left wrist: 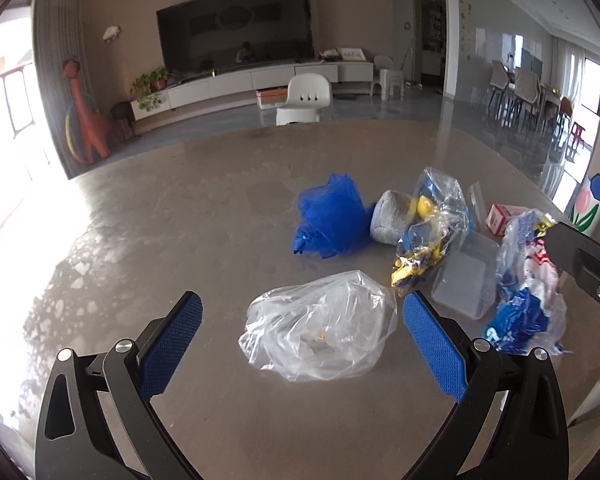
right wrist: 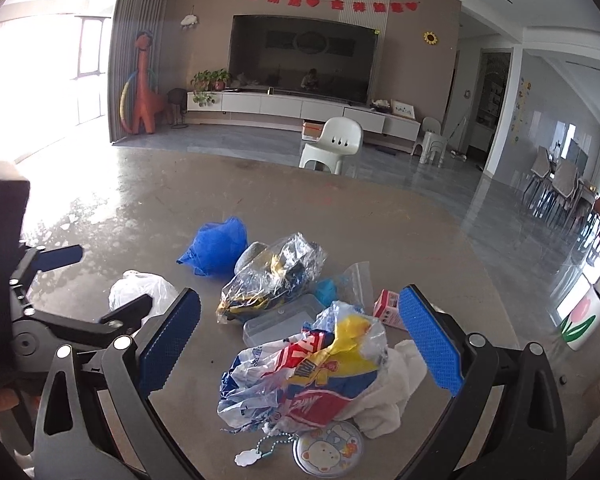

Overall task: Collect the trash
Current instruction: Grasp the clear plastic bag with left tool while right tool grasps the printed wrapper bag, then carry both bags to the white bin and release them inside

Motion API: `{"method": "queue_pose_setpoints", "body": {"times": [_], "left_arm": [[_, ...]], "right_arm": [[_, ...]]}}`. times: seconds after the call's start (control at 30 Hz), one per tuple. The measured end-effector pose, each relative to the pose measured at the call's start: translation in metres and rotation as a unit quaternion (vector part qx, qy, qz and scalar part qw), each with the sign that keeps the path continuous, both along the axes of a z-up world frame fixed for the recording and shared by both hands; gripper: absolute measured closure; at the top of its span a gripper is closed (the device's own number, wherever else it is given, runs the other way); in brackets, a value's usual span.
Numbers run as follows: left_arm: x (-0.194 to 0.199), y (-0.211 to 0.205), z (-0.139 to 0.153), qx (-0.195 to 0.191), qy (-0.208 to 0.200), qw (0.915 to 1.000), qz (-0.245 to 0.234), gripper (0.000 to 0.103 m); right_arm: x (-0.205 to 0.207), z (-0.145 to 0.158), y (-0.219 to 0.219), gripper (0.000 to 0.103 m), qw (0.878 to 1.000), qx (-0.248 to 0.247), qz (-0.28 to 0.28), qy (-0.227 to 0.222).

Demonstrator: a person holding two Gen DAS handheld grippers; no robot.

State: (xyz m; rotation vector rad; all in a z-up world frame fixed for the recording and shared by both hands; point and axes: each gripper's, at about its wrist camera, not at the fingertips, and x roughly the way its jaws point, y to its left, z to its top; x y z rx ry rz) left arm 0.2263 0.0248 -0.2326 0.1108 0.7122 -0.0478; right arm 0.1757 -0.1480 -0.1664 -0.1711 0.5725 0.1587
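Here the left gripper (left wrist: pixel 302 316) hangs with jaws wide apart around the clear plastic bag (left wrist: pixel 320 326); lower and pinch its crumpled middle. At three o'clock, the right gripper (right wrist: pixel 300 322), also spread, frames the printed wrapper (right wrist: pixel 300 376).

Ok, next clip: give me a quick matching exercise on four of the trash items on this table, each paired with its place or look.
Things:
1. clear plastic bag
2. blue crumpled bag
3. pink carton
4. printed wrapper bag

Descriptions:
A. between the open right gripper fingers
B. farthest left of the far cluster, solid colour
C. between the open left gripper fingers
D. small box beside the right gripper's right finger

Pairs: 1-C, 2-B, 3-D, 4-A
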Motion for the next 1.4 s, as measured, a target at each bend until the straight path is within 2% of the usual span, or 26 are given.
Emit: {"method": "queue_pose_setpoints", "body": {"times": [0.03, 0.1, 0.13, 0.17, 0.23, 0.33, 0.47, 0.57, 0.63, 0.73, 0.87, 0.97, 1.0, 1.03, 1.1, 1.17, 1.23, 1.4], "left_arm": [[0.002, -0.002, -0.004, 0.008, 0.000, 1.0000, 0.002, 0.005], [0.008, -0.005, -0.013, 0.020, 0.009, 0.9998, -0.001, 0.018], [0.013, -0.007, -0.019, 0.032, 0.022, 0.9993, 0.001, 0.032], [0.016, -0.008, -0.025, 0.026, 0.034, 0.9991, -0.002, 0.041], [0.020, -0.007, -0.030, 0.010, 0.045, 0.9989, -0.003, 0.048], [0.022, -0.013, -0.034, 0.024, 0.050, 0.9984, -0.014, 0.053], [0.027, -0.014, -0.043, 0.013, 0.072, 0.9970, -0.026, 0.082], [0.024, -0.007, -0.040, -0.016, 0.071, 0.9971, -0.022, 0.090], [0.018, 0.000, -0.030, -0.034, 0.059, 0.9976, -0.012, 0.091], [0.002, -0.004, -0.015, 0.008, 0.027, 0.9995, -0.012, 0.091], [-0.011, 0.001, 0.002, -0.005, 0.020, 0.9997, -0.008, 0.091], [-0.020, 0.002, 0.011, -0.006, 0.015, 0.9999, -0.005, 0.091], [-0.022, 0.002, 0.013, -0.005, 0.012, 0.9999, -0.005, 0.091], [-0.023, 0.001, 0.015, -0.003, 0.011, 0.9999, -0.005, 0.091], [-0.029, 0.000, 0.018, -0.002, 0.007, 1.0000, -0.006, 0.091], [-0.035, -0.001, 0.021, -0.002, 0.004, 1.0000, -0.007, 0.091], [-0.038, -0.006, 0.026, 0.002, 0.001, 1.0000, -0.008, 0.091], [-0.053, -0.015, 0.049, 0.008, -0.023, 0.9996, -0.011, 0.091]], "right_arm": [[0.001, -0.001, 0.000, 0.004, 1.000, -0.001, 0.000, 0.003], [0.001, -0.004, -0.002, 0.004, 1.000, -0.003, 0.000, 0.006], [0.001, -0.005, -0.004, 0.004, 1.000, -0.002, -0.001, 0.006], [0.001, -0.007, -0.004, 0.004, 1.000, -0.002, 0.000, 0.006], [0.000, -0.007, -0.006, 0.004, 1.000, -0.001, 0.000, 0.006], [-0.001, -0.010, -0.007, 0.004, 1.000, 0.005, -0.001, 0.011], [0.001, -0.015, -0.008, 0.004, 1.000, 0.017, 0.001, 0.023], [0.000, -0.021, -0.007, 0.004, 1.000, 0.009, -0.003, 0.022], [0.000, -0.025, -0.007, 0.004, 1.000, 0.003, -0.006, 0.027], [0.001, -0.029, -0.008, 0.004, 0.999, 0.014, -0.005, 0.034], [0.011, -0.041, -0.007, 0.004, 0.997, 0.027, 0.001, 0.069], [0.011, -0.047, -0.003, 0.006, 0.997, 0.010, -0.009, 0.075], [0.011, -0.046, -0.005, 0.010, 0.997, 0.013, -0.012, 0.074], [0.010, -0.046, -0.006, 0.024, 0.997, 0.016, -0.018, 0.073], [0.009, -0.045, -0.011, 0.035, 0.996, 0.033, -0.011, 0.084], [0.008, -0.044, -0.015, 0.059, 0.995, 0.033, -0.014, 0.093], [0.008, -0.043, -0.019, 0.074, 0.993, 0.054, -0.002, 0.102], [-0.007, -0.022, -0.035, 0.079, 0.990, 0.114, 0.003, 0.082]]}}
